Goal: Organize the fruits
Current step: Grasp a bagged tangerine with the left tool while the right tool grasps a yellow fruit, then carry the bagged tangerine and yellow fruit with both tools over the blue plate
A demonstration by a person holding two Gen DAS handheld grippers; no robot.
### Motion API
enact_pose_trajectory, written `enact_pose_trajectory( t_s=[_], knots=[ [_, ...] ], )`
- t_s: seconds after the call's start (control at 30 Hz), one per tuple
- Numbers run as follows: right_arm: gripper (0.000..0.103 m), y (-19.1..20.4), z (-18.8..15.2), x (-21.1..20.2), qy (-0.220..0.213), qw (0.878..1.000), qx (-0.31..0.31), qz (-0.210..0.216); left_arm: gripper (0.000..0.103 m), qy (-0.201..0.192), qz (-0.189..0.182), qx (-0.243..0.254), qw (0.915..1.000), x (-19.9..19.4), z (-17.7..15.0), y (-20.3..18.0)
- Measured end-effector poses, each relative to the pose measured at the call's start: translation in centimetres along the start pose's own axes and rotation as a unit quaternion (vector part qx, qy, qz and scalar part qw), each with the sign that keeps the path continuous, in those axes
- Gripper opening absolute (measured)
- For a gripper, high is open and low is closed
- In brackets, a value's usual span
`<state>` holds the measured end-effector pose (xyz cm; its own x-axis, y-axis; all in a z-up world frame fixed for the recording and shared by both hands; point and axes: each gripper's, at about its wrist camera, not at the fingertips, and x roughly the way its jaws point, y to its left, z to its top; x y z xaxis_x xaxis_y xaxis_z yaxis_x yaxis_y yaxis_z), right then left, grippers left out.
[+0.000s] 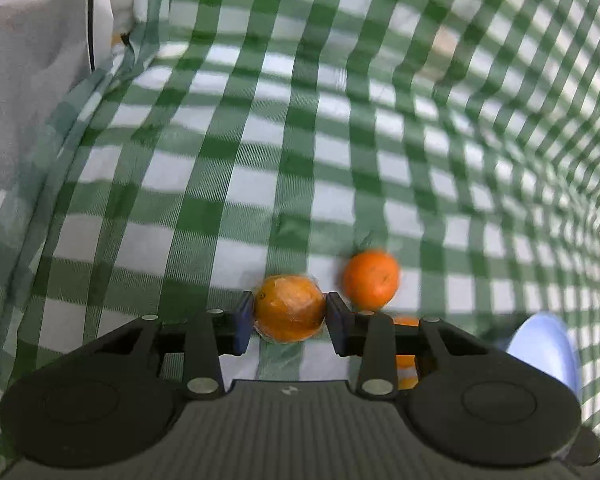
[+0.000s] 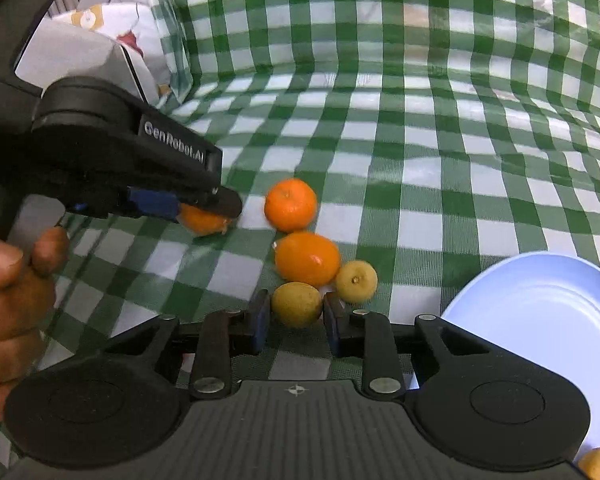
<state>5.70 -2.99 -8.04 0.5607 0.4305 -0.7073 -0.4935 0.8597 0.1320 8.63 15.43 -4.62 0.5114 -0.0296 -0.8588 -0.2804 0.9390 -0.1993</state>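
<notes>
On the green-checked cloth [image 2: 380,160]: left gripper [image 1: 290,312] clamped on a wrapped orange [image 1: 289,307], long axis crosswise between the pads; right gripper [image 2: 296,314] narrow, closed around a yellow lemon [image 2: 297,304], just beside the pale blue plate [image 2: 540,304].

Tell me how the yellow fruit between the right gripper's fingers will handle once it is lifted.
The yellow fruit looks round and smooth, so it may twist or slip between the right gripper pads. Small, so probably light. It touches the large orange; lifting it could set that and the second yellow fruit rolling on the checked cloth.
</notes>
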Motion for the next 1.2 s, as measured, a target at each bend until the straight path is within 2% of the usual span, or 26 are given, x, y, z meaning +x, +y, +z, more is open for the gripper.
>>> enact_pose_trajectory(
  t_s=[0.17, 0.53, 0.83, 1.2],
  knots=[
    [0.03, -0.2, -0.2, 0.5, 0.01, 1.0, -0.001, -0.006, 0.042, -0.002, 0.005, 0.006, 1.0, -0.2, 0.0, -0.1],
    [0.03, -0.7, 0.4, -0.8, -0.024, 1.0, 0.011, 0.008, 0.042, -0.016, 0.014, 0.03, 0.9993, -1.1, 0.2, -1.2],
    [0.03, -1.4, 1.1, -3.8, -0.061, 0.998, 0.018, 0.004, 0.042, -0.028, 0.01, 0.051, 0.9983, -2.4, -0.4, -3.2],
    [0.03, -3.5, 0.5, -7.4, -0.08, 0.996, 0.014, -0.025, 0.042, -0.041, 0.006, 0.07, 0.9967, -3.3, -0.8, -5.2]
  ],
)
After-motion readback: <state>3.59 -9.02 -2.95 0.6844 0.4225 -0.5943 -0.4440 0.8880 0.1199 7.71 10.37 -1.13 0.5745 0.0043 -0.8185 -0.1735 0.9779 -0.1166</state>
